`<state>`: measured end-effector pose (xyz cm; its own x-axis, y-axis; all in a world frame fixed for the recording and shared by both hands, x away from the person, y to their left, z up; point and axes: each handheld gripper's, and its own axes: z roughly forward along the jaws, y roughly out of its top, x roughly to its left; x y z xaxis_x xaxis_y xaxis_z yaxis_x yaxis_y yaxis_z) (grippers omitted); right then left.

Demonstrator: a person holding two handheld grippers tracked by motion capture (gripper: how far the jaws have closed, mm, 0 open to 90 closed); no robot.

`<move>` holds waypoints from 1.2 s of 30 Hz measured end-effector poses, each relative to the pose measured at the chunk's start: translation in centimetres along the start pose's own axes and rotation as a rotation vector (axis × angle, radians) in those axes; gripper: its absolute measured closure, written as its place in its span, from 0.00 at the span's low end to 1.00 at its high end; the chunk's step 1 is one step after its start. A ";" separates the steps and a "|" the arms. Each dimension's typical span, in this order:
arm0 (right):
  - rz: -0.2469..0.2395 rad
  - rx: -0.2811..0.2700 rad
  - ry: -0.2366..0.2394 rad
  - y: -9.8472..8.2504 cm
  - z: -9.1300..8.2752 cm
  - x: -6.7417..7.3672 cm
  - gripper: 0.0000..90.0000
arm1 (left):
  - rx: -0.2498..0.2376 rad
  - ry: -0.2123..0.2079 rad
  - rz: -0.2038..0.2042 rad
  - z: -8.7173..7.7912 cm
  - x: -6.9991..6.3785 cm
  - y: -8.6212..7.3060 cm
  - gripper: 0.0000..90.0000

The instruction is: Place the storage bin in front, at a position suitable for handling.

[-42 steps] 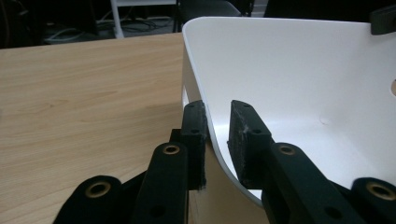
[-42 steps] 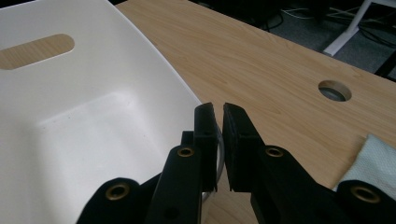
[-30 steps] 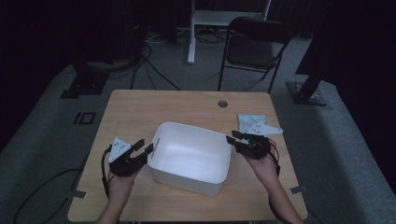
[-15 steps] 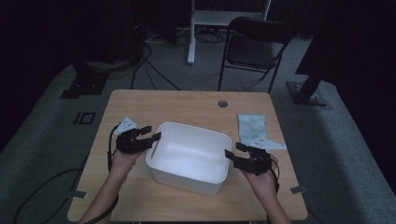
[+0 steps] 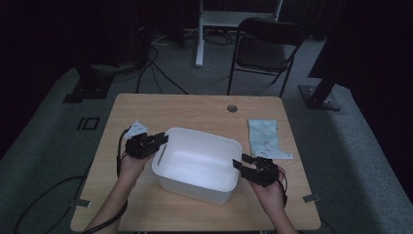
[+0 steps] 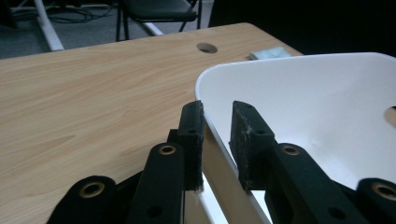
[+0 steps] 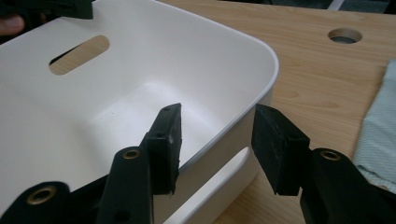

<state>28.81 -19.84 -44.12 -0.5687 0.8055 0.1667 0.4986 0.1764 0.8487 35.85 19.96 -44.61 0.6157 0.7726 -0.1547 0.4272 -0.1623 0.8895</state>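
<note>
A white plastic tub (image 5: 195, 163) stands empty in the middle of the wooden table (image 5: 195, 109). My left gripper (image 5: 163, 140) reaches over its left rim. In the left gripper view the rim (image 6: 201, 100) runs between the two pads, which have just been closing and now sit against it, gripper (image 6: 217, 135). My right gripper (image 5: 238, 163) straddles the tub's right rim near a slot handle. There the pads of that gripper (image 7: 215, 140) stand apart from the wall of the tub (image 7: 140, 60), one inside and one outside. Its jaws have just been closing.
A pale blue-green cloth (image 5: 265, 139) lies flat on the table right of the tub, and it also shows as a cloth (image 7: 380, 135) at the right gripper view's edge. A round cable hole (image 5: 232, 108) sits near the far edge. A black chair (image 5: 268, 44) stands beyond the table.
My left hand moved away from me along the tub's left side and its jaws came onto the rim. My right hand drew back toward me to the right rim, uncovering the cloth.
</note>
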 end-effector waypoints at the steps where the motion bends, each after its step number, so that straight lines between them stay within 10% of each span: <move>1: 0.003 0.000 0.000 0.0 0.0 -0.1 0.60 | 0.000 0.001 -0.005 0.0 0.0 0.0 0.85; 36: -0.024 0.016 -0.022 2.6 1.9 -2.3 0.81 | -0.058 0.147 -0.026 -2.9 -3.7 -2.4 0.84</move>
<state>32.66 -20.17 -43.29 -0.5663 0.8131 0.1347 0.4954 0.2051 0.8441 30.60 19.30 -44.91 0.4997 0.8582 -0.1175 0.4007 -0.1088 0.9097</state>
